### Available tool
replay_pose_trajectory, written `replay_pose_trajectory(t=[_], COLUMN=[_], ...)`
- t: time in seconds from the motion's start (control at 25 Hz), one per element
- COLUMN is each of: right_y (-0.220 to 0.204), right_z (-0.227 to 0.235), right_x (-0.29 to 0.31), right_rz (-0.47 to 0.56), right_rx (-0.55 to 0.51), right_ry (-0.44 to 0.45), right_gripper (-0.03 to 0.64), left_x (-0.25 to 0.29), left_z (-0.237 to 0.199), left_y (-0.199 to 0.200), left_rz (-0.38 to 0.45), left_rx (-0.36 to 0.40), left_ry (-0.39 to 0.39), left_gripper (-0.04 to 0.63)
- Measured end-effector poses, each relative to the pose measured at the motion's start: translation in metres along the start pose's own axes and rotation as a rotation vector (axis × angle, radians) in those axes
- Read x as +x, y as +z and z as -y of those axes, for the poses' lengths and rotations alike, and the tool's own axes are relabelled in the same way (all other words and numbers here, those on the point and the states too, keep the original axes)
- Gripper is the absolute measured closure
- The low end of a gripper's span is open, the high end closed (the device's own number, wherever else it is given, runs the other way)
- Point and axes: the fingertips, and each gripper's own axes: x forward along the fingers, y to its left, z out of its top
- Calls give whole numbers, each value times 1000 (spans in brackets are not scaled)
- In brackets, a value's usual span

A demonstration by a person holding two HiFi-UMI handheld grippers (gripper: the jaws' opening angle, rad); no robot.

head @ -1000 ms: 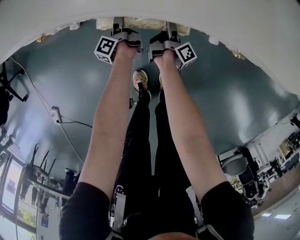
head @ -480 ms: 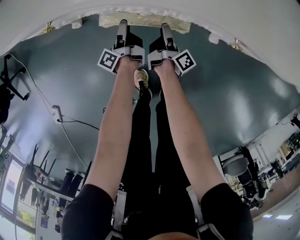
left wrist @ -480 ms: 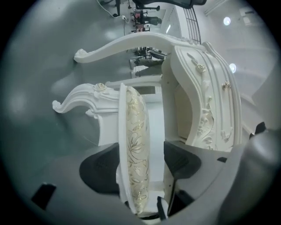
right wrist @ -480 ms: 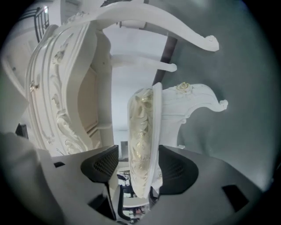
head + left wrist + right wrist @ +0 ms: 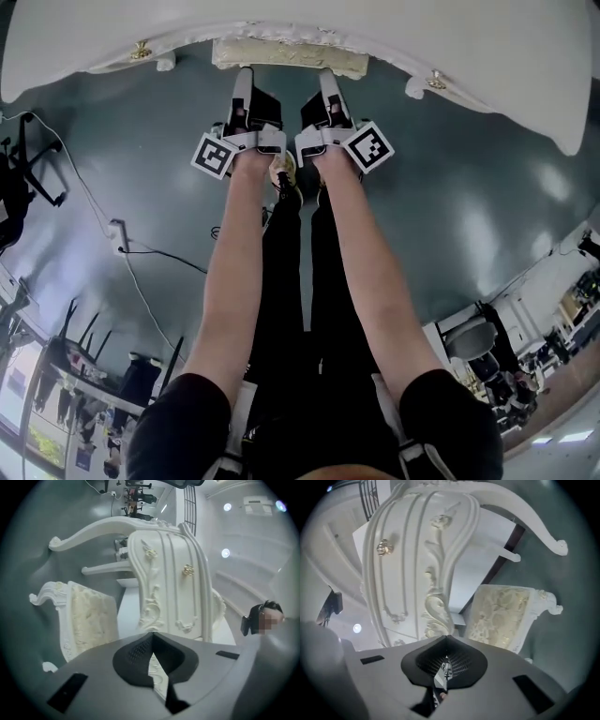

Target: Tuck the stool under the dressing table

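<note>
Head view, straight ahead of both claws' tips: the stool (image 5: 289,54), a cream patterned cushion in a white carved frame, set in the gap beneath the front edge of the dressing table (image 5: 487,47) and touching neither claw. Left gripper (image 5: 243,80) and right gripper (image 5: 326,80) side by side, close together, aimed at the stool, marker cubes turned outward. In the left gripper view, jaws pressed together (image 5: 151,635) with nothing between them; in the right gripper view likewise (image 5: 446,638), closed and empty.

Behind the claws, two bare forearms (image 5: 234,272) stretched out straight and parallel, with black-trousered legs and a light shoe (image 5: 281,166) below them. Past the left claw's tips in its own view, the stool (image 5: 91,616) to the left and the table's carved drawer front with a gold knob (image 5: 188,569) to the right; mirrored for the right claw.

Underneath, a plain grey-green floor (image 5: 469,187). Out on the left claw's side, a power strip (image 5: 117,230) and thin cable (image 5: 150,281); far behind the right claw, an office chair (image 5: 469,333).
</note>
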Motion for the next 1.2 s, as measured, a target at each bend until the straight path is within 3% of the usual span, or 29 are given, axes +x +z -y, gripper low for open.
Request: replay_pose_trajectory(t=[0.24,0.36,0.52,0.68,0.84,1.0,1.2], right_y=[20,28,40,55,64,66,58], right_z=[-123,-189,-270,-349,-435,-512,-584], right_x=[-7,-12,-17,-19,-35,-59,-95], right_rz=[-31,-82,-155,-186,-181,-168,-141], right_rx=[-105,-225,-554,-944,-1195,-1360,-1463], right_ry=[106,142,173,182,251,332,424], right_gripper=[594,594,595,595,594,594,594], left_x=[10,14,22,37,47,48,31], left_z=[129,189,255,334,417,496,574], left_y=[-7,-14,-22,-32,-48,-65,-87], left_rz=[-93,-179,-316,-414,-457,-484,-489], left_rx=[130,276,687,1111,1378,1518,1527], left_ry=[-111,-119,-79,-137,-251,-360,-418], left_gripper=[577,577,577,577,577,577,577])
